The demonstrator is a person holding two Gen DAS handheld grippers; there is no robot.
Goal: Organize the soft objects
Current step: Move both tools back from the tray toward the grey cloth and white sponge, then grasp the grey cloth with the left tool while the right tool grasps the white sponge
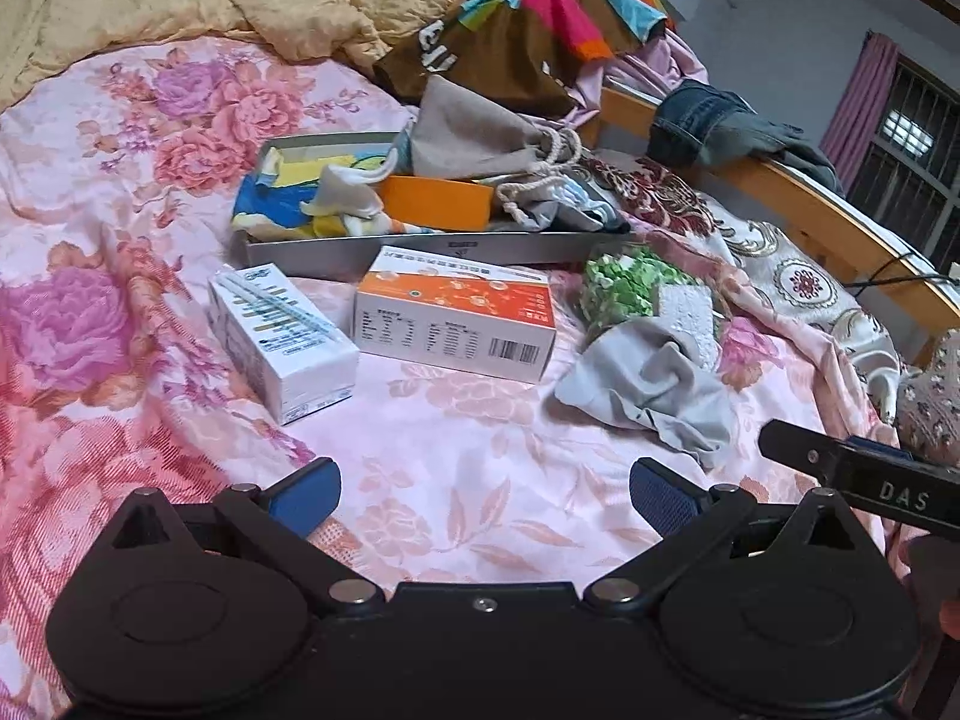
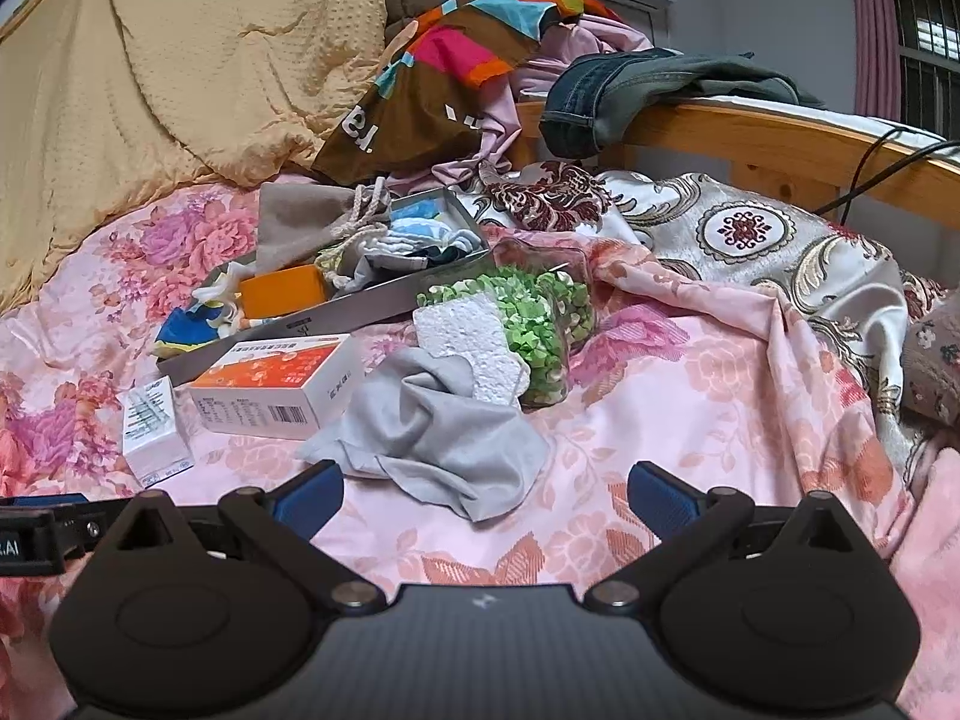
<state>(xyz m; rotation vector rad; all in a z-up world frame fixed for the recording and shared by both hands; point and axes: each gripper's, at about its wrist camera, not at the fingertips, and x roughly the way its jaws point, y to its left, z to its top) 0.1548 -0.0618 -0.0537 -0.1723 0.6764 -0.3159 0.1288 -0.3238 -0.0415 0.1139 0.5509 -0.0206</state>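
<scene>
Your right gripper, jaws spread wide and empty like the left gripper, sits nearer the crumpled grey cloth, which lies just ahead, near the orange-and-white box.

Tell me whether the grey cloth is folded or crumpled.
Crumpled: the grey cloth lies bunched in loose wrinkles on the floral bedsheet, no neat edges.

- Bed, pink floral sheet.
- On the sheet: shallow grey tray, white carton, orange-white box, crumpled grey cloth, bag of green bits, yellow blanket.
</scene>
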